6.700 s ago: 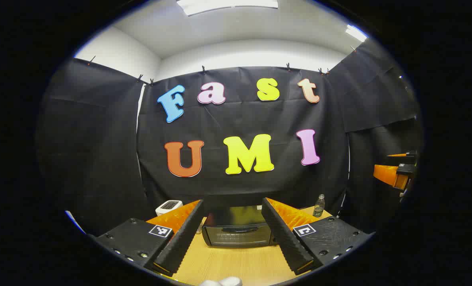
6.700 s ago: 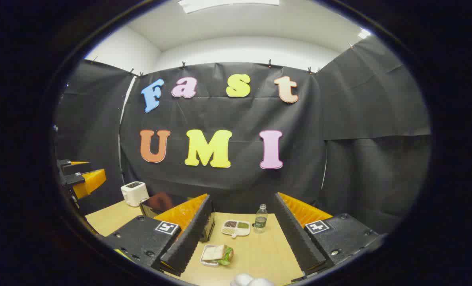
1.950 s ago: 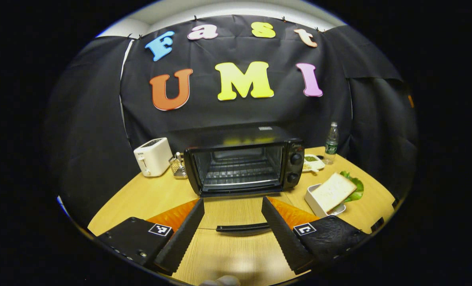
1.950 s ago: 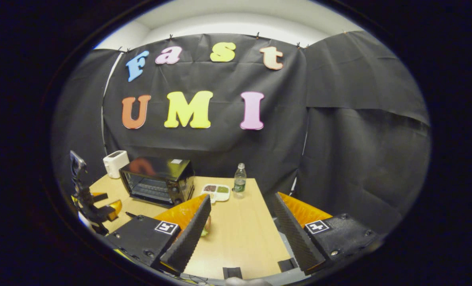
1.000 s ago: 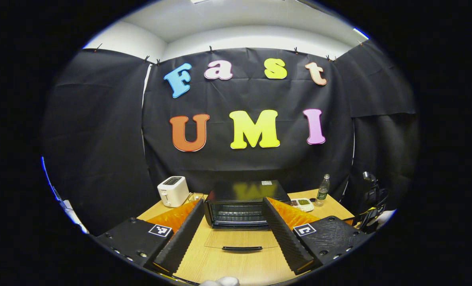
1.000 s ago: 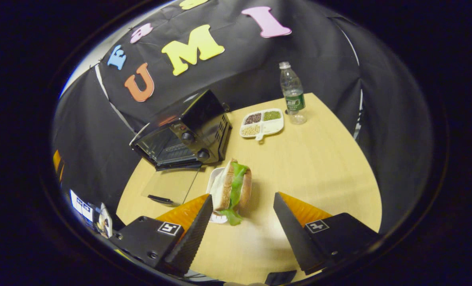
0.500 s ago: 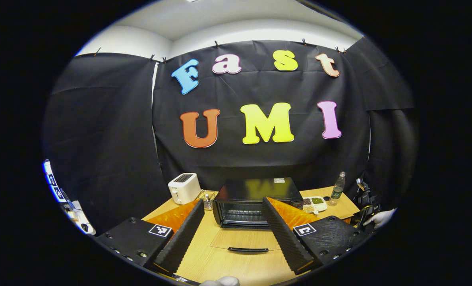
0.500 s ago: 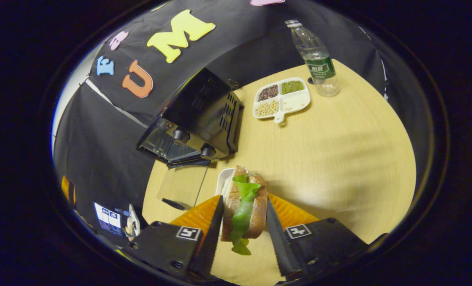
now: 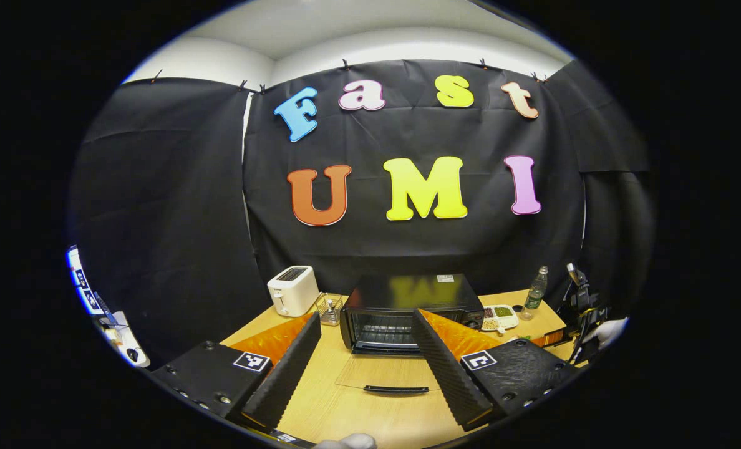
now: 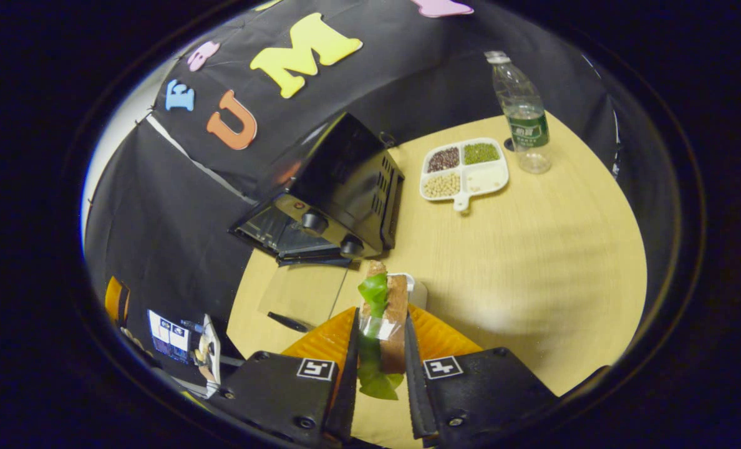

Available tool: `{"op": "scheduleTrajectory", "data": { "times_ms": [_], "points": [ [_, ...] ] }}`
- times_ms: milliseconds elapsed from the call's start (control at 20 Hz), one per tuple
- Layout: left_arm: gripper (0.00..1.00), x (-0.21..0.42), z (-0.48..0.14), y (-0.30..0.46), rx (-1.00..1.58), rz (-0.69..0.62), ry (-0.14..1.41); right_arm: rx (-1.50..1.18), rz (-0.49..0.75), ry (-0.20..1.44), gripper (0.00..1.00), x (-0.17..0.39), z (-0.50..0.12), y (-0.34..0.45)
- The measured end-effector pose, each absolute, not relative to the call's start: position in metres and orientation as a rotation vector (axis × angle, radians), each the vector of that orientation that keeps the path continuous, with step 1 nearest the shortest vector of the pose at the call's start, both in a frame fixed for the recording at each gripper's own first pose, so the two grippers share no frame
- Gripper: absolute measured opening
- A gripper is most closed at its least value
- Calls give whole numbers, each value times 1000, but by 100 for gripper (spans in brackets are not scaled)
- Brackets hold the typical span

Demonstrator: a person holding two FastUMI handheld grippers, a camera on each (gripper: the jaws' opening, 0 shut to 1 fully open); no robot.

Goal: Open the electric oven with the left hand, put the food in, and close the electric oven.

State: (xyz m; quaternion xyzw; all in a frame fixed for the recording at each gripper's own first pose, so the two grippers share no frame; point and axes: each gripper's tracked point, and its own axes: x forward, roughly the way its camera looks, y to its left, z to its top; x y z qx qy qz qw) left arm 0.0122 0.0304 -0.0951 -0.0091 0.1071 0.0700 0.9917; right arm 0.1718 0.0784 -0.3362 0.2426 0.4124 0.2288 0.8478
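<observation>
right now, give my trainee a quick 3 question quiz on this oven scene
1. True or false: the oven door is folded down flat on the table.
2. What does the right gripper hold? A) the water bottle B) the sandwich C) the sectioned dish
3. Fill in: in the left gripper view, the white appliance to the oven's left is a ____.

Key
1. True. The glass door lies open in front of the oven, its handle toward the left gripper, which is open and holds nothing.
2. B. Both fingers press on the sandwich, with lettuce hanging out below.
3. Toaster.
</observation>
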Motion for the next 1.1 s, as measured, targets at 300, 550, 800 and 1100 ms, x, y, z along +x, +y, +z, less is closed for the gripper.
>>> {"op": "scheduleTrajectory", "data": {
  "times_ms": [300, 550, 800, 1100],
  "points": [
    [96, 0, -98, 44, -16, 53, 206, 617, 414, 714, 38, 155, -275, 115],
    [95, -13, -104, 51, -21, -35, 207, 782, 340, 617, 38, 148, -265, 176],
    [95, -24, -107, 64, 0, -88, 209, 927, 262, 538, 38, 161, -277, 238],
    [95, -37, -123, 84, 18, -114, 224, 1079, 157, 452, 38, 199, -302, 293]
  ]
}}
